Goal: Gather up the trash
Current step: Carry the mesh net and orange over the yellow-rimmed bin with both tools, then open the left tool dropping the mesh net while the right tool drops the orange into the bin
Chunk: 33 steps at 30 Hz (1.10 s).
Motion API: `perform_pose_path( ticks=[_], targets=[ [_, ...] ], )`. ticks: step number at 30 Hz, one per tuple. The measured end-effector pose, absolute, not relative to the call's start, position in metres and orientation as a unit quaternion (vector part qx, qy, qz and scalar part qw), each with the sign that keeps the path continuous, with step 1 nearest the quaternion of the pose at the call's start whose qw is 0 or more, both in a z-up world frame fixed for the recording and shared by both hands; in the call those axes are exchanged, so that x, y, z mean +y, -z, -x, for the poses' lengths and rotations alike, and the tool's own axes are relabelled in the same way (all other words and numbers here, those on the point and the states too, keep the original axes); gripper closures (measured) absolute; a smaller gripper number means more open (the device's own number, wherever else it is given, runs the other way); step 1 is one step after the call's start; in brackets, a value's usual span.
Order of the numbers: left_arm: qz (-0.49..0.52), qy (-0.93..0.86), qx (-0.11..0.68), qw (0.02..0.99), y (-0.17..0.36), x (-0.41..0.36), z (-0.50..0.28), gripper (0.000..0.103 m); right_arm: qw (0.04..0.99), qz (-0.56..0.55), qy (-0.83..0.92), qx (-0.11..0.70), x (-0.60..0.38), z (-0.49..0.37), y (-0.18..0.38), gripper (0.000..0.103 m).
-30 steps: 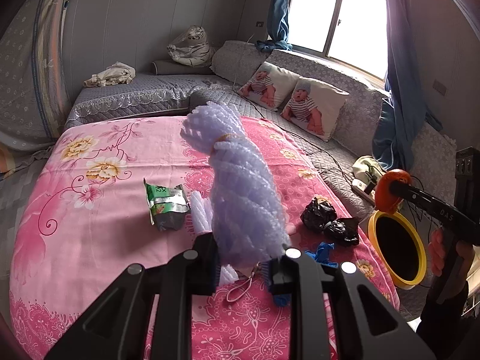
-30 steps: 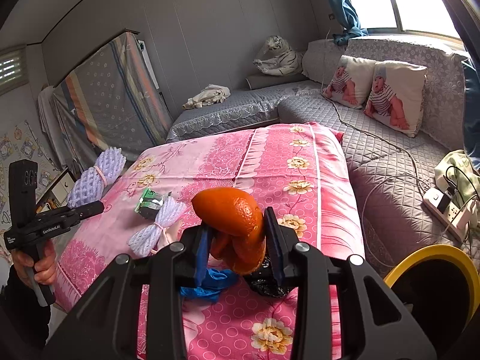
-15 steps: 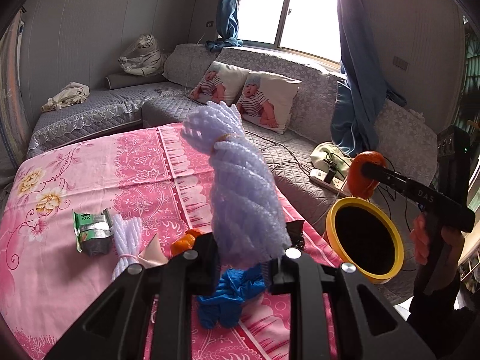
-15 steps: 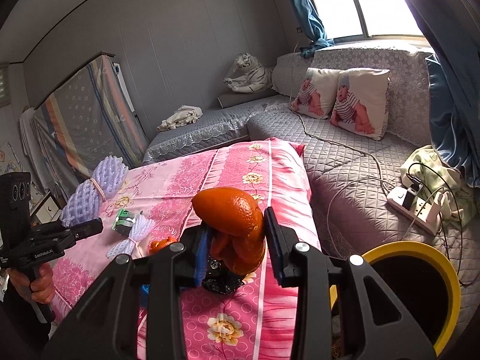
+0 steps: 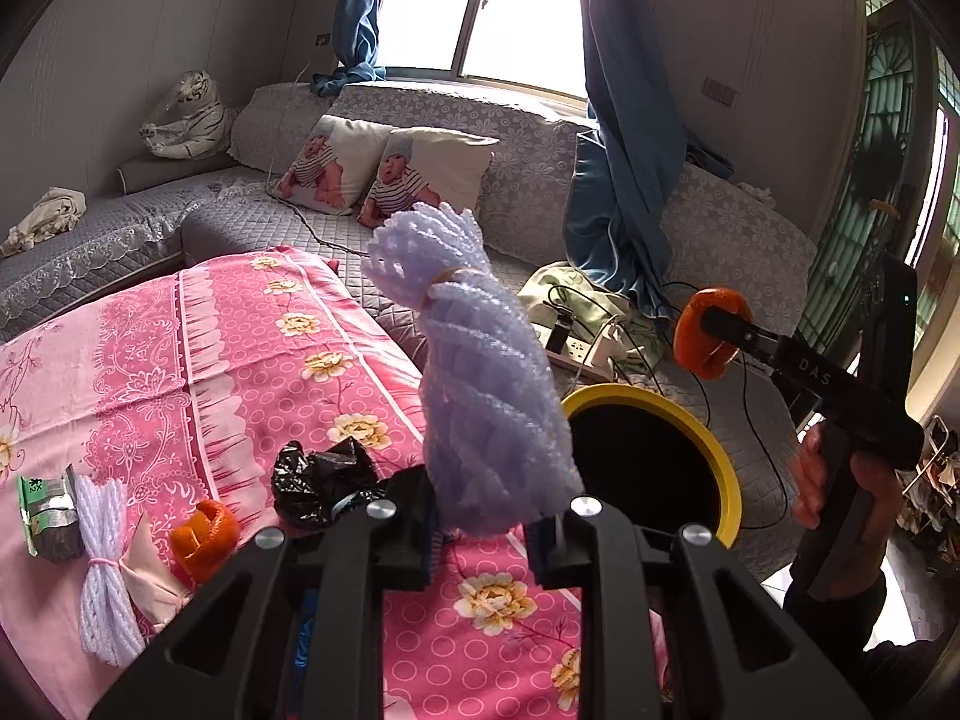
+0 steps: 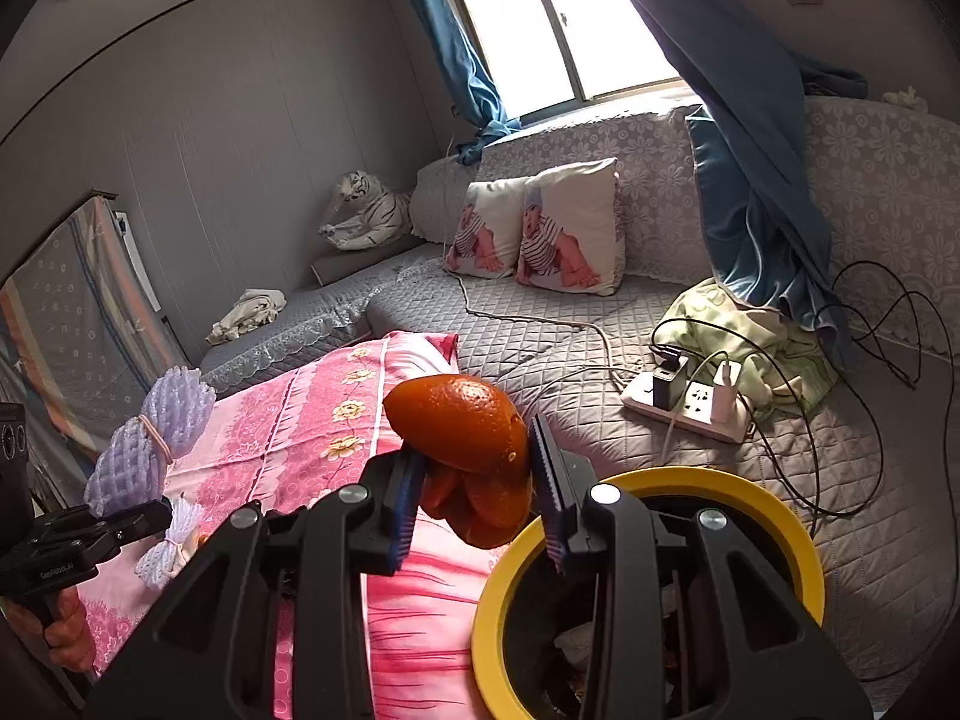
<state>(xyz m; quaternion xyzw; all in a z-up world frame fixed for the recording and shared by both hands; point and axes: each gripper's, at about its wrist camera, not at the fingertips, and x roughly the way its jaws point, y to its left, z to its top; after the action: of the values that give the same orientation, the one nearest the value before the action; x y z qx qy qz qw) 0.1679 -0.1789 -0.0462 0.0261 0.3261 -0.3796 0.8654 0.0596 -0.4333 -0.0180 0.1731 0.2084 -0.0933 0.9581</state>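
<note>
i had the left gripper [image 5: 489, 531] pinched on a lilac foam net [image 5: 480, 384], its fingers [image 5: 414, 531] pressed against the bundle's lower end, so the net stood up tilted over the near edge of the pink bedspread [image 5: 252, 354]. the right gripper [image 6: 474, 498] was clamped on a piece of orange peel [image 6: 468, 450], the blue pads [image 6: 552, 480] squeezing it from both sides. from the left camera i saw that peel [image 5: 711, 330] held in the air above and just beyond the far rim of the yellow bin [image 5: 702, 426]. from the right camera the bin [image 6: 498, 594] sat right under the fingers, beside the bed; its inside was dark, with some pale and brownish scraps low down that i could not identify.

on the bedspread lay a black bag [image 5: 318, 480] near the bin-side edge, a second bit of orange peel [image 5: 201, 540] to its left, a white foam net [image 5: 105, 576] tied at the middle touching a pinkish scrap [image 5: 147, 570], and a green wrapper [image 5: 48, 516] just beside that net. something blue showed between the left fingers, too hidden to name.

a power strip [image 6: 684, 408] with plugs lay on the grey quilt [image 6: 540, 324] beyond the bin, and two baby-print pillows [image 6: 540, 234] leaned against the backrest.
</note>
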Motion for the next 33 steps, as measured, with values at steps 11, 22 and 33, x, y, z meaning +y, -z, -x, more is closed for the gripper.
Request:
perform_pose_path(
  ticks=[11,22,33],
  targets=[
    [-0.062,0.434,0.348,0.829,0.064,-0.264,-0.165,0.083,0.951,-0.184,0.165,0.183,-0.473,-0.028,0.024,0.071],
    [-0.088,0.463,0.377,0.798,0.094,-0.325,-0.165,0.083,0.94,-0.212,0.194,0.183,-0.506,-0.015,0.043,0.07],
    [-0.106,0.474,0.403,0.776,0.12,-0.366,-0.166,0.083,0.927,-0.226,0.224,0.199,-0.526,-0.014,0.066,0.07]
  ],
)
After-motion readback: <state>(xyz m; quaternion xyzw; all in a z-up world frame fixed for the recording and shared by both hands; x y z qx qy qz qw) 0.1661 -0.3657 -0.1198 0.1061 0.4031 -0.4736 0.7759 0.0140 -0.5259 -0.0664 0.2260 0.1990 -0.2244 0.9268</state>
